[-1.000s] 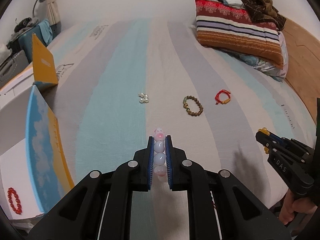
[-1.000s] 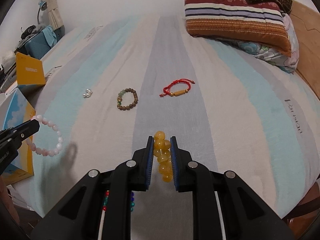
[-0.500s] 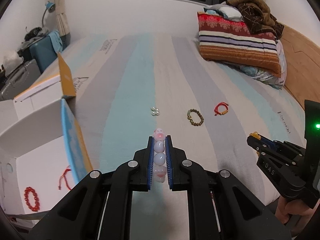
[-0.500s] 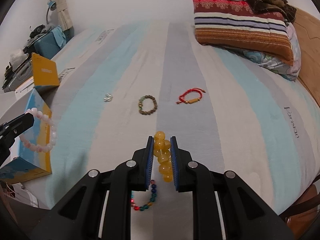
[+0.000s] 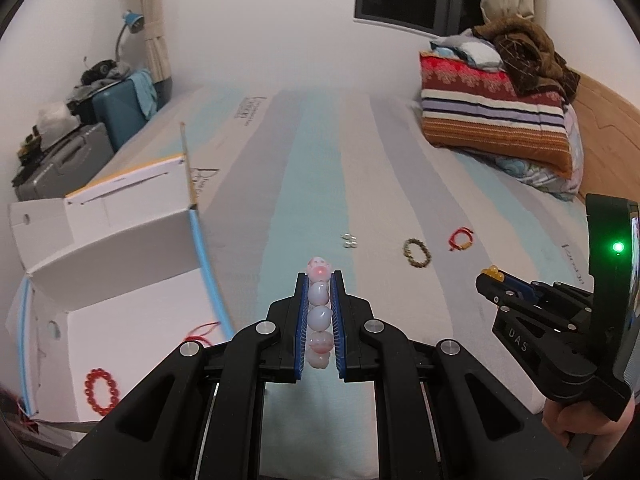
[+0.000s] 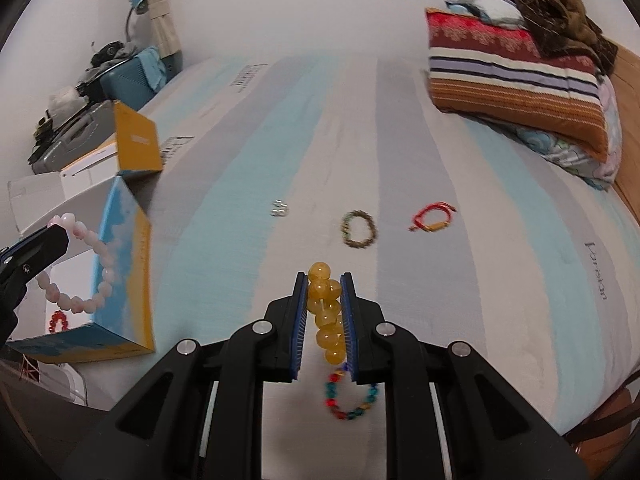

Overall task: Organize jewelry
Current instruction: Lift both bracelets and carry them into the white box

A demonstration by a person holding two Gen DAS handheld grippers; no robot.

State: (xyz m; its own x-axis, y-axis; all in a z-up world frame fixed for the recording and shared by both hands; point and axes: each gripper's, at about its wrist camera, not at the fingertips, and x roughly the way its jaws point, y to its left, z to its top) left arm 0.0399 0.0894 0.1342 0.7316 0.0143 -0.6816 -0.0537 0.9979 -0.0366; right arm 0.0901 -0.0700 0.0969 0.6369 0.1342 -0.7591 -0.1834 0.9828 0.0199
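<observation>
Working from the left, I see the open cardboard box [image 5: 132,332] at the near left edge of the bed [image 5: 312,168], with a red bead bracelet [image 5: 101,391] lying flat on its white floor. My left gripper [image 5: 319,312] is pinching the pink bead bracelet [image 5: 319,308] between its blue pads; from the right wrist view most of that loop [image 6: 86,268] hangs free beside the box. I judge it light, the beads hard and smooth, so the strand could roll or slide if the pinch slackens; holding across two or three beads looks sound.

Further right, lying on the striped sheet at the far middle, are a small cluster of pearl beads [image 5: 349,241], a brown bead bracelet [image 5: 417,253] and a red cord bracelet [image 5: 461,239], well apart from both tools. The cord one looks limp and is best taken at its gold bar.

My right gripper [image 6: 324,316] is clamped on the yellow bead bracelet [image 6: 326,312], bunched up between the pads. These beads look larger and a little weightier, glassy and prone to slipping. Near me, just below it, a multicoloured bead bracelet [image 6: 352,398] lies on the sheet.
</observation>
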